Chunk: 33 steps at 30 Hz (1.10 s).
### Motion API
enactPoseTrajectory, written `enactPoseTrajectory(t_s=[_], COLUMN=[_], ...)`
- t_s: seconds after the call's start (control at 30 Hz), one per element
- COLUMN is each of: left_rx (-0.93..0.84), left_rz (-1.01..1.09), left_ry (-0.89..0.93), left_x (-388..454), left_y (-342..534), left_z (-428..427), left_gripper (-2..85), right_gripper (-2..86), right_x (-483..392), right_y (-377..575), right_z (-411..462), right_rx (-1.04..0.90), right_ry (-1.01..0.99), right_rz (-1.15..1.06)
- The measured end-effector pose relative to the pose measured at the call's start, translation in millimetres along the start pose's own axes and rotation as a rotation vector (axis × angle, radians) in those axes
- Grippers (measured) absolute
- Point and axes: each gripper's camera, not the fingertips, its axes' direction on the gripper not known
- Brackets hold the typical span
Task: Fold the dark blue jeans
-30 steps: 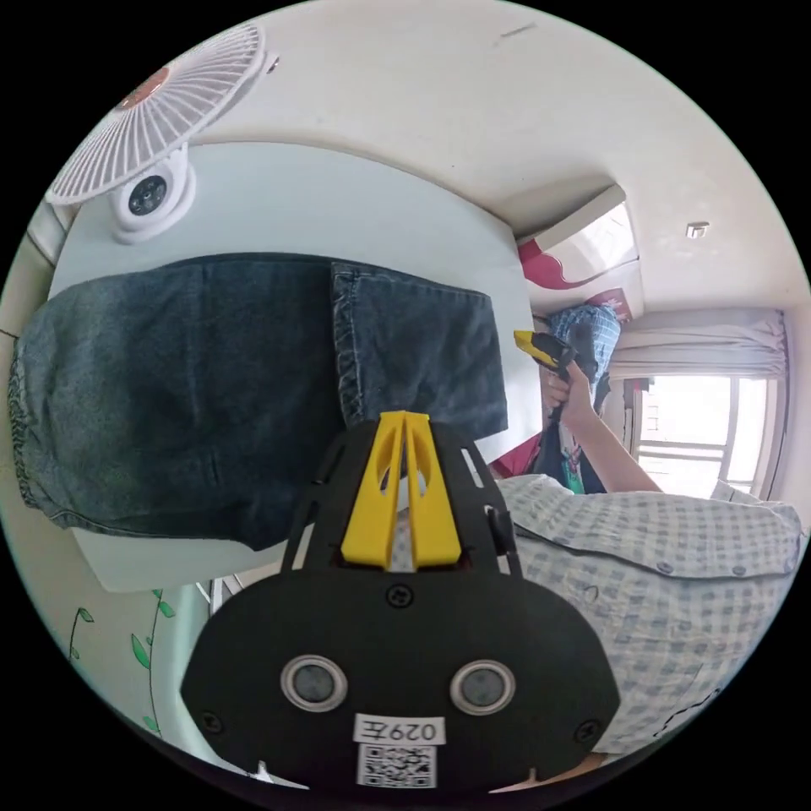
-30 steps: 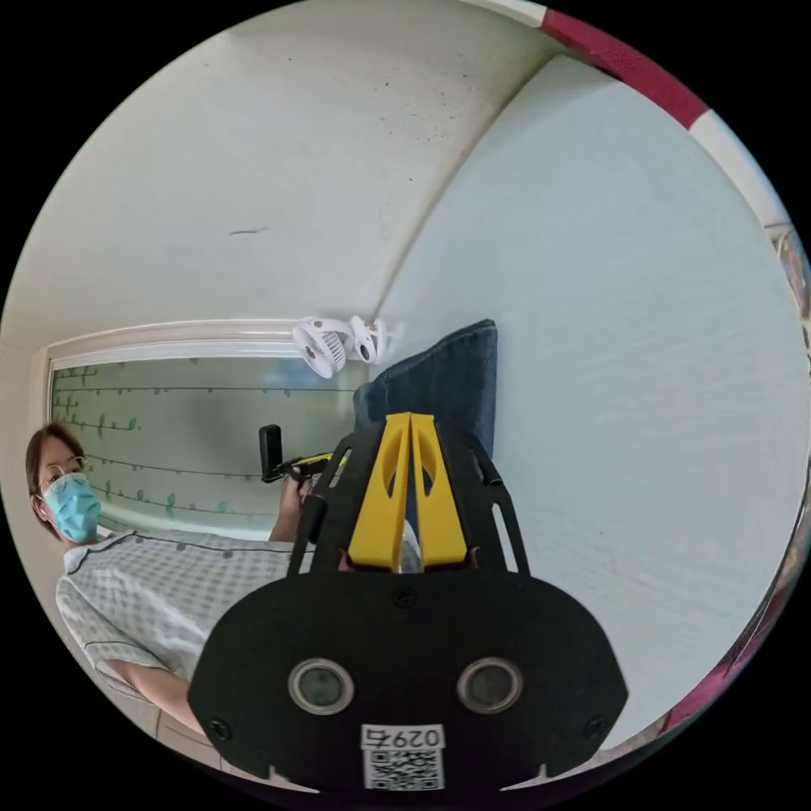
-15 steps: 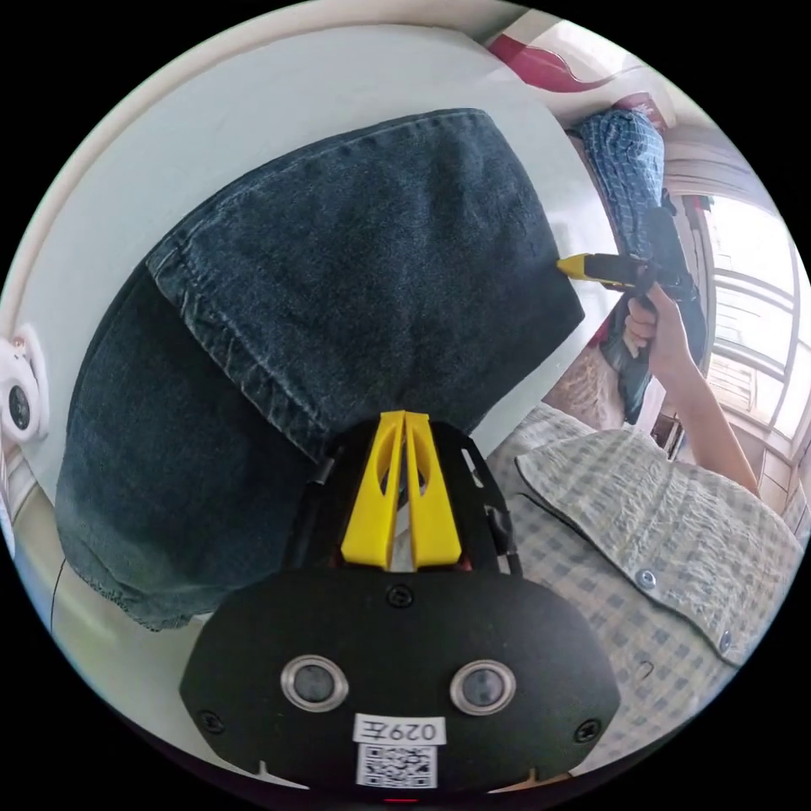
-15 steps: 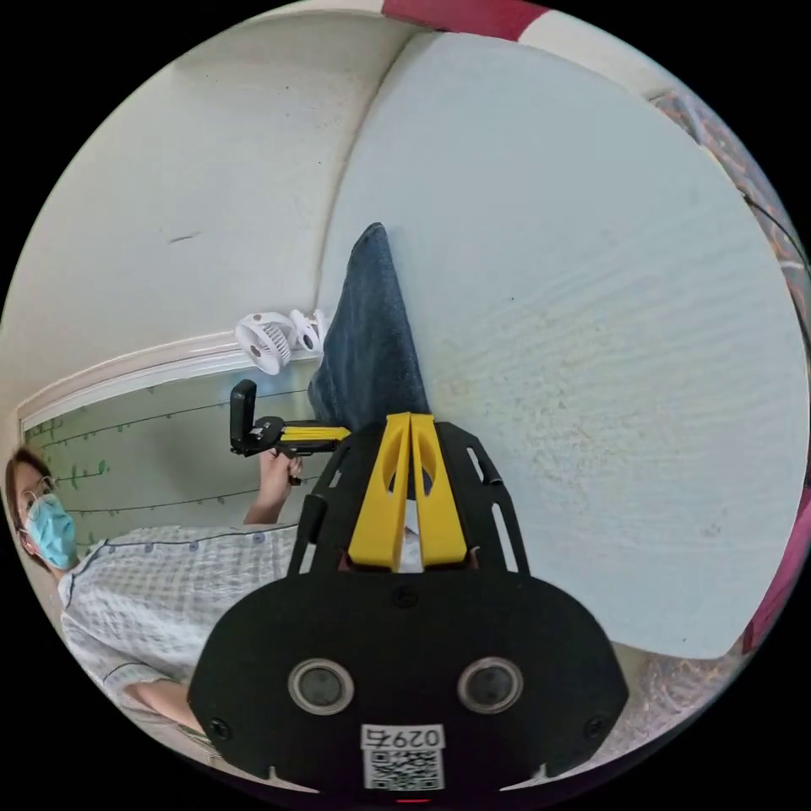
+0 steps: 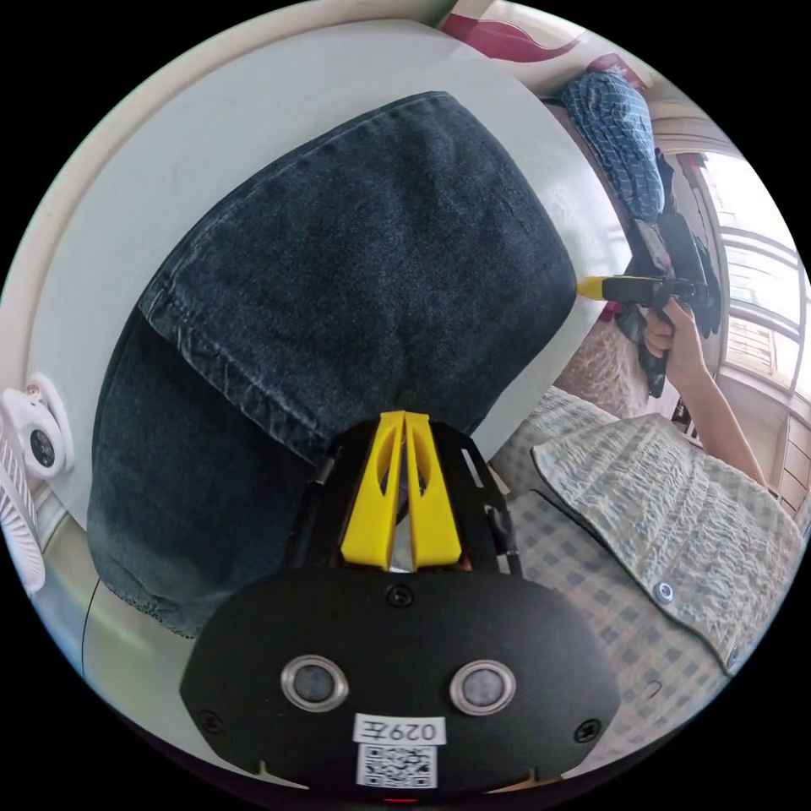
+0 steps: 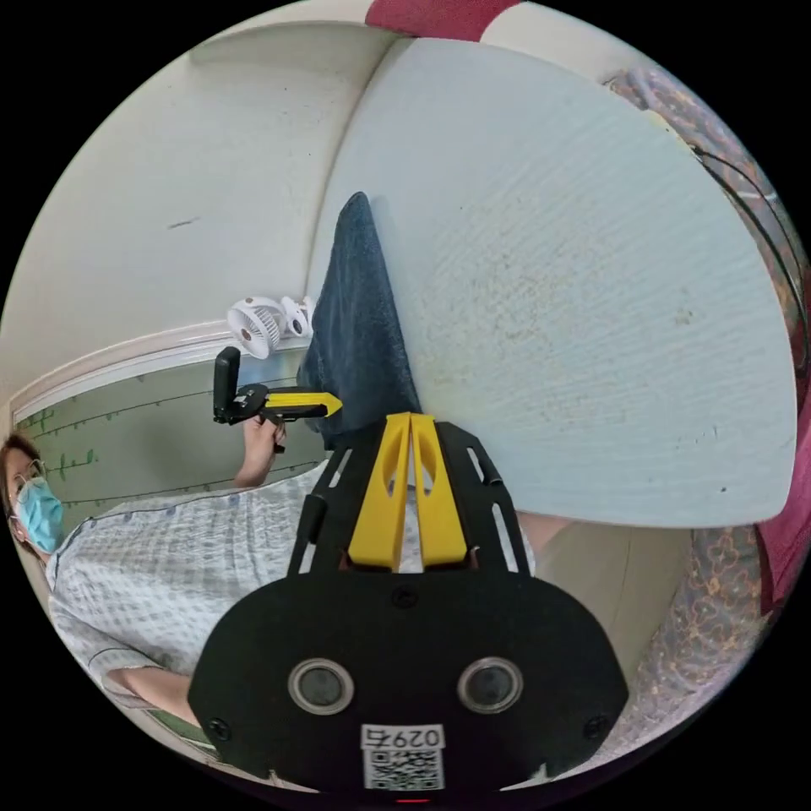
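Note:
The dark blue jeans (image 5: 338,279) lie folded into a thick stack on the pale table (image 5: 194,144), a hemmed edge running across the top layer. My left gripper (image 5: 404,416) is shut, its yellow tips just at the stack's near edge with no cloth between them. In the right gripper view the jeans (image 6: 359,321) appear edge-on, and the left gripper (image 6: 336,405) points at their near end. My right gripper (image 6: 410,417) is shut and empty, off the table's near edge. The left gripper view has it (image 5: 585,288) beside the stack's right side.
A white clip fan (image 5: 29,473) sits at the table's far corner by the wall. The person in a checked shirt (image 5: 650,524) stands against the near edge. Checked clothes (image 5: 617,144) are piled beyond the table. Patterned fabric (image 6: 718,591) hangs below the table (image 6: 574,296).
Both cameras have swung and come lower toward the table's near edge. The left gripper is closer to the jeans; the right has drawn back off the table. The jeans lie as before.

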Motion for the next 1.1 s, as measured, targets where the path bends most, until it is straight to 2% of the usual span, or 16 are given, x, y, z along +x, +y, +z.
enactPoseTrajectory(t_s=[0.1,0.17,0.23,0.27,0.37,0.43,0.47,0.53,0.6,0.7,0.77,0.87,1.0,1.1], left_rx=[0.072,0.11,0.168,0.227,0.296,0.294,0.297,0.314,0.288,0.243,0.246,0.281,0.316,0.281], left_rz=[-0.022,-0.02,-0.014,-0.004,0.026,0.051,0.069,0.065,0.096,0.11,0.111,0.087,0.008,-0.001], left_ry=[-0.059,-0.067,-0.063,-0.088,-0.22,-0.264,-0.26,-0.241,-0.231,-0.282,-0.309,-0.306,-0.191,-0.229], left_x=[20,34,47,57,83,98,107,119,138,159,168,176,169,165], left_y=[14,23,30,35,37,32,28,23,11,-1,-1,12,26,20], left_z=[-5,-9,-14,-19,-29,-32,-33,-33,-26,-15,-13,-18,-23,-16], left_gripper=[-0.9,-0.9,-0.9,-0.8,-0.1,2.5,6.4,11.6,14.4,14.5,13.0,11.2,18.9,16.6], right_gripper=[0.3,1.3,3.4,4.2,2.6,1.8,1.5,1.2,0.9,0.9,0.9,0.9,0.9,0.8], right_x=[-14,-16,-11,-7,-8,-24,-37,-54,-69,-71,-72,-77,-95,-117], right_y=[5,2,-6,-12,-20,-20,-19,-18,-19,-24,-28,-37,-45,-44], right_z=[-11,-9,4,16,42,41,38,32,28,33,37,37,38,42], right_rx=[0.097,0.097,0.028,-0.033,-0.183,-0.173,-0.168,-0.148,-0.133,-0.156,-0.171,-0.188,-0.184,-0.225], right_ry=[-0.052,-0.022,0.027,-0.021,-0.051,0.027,0.045,0.012,-0.112,-0.24,-0.252,-0.226,-0.303,-0.303], right_rz=[-0.054,-0.043,0.008,0.018,0.045,0.034,0.009,-0.014,0.024,0.148,0.178,0.165,0.124,0.077])
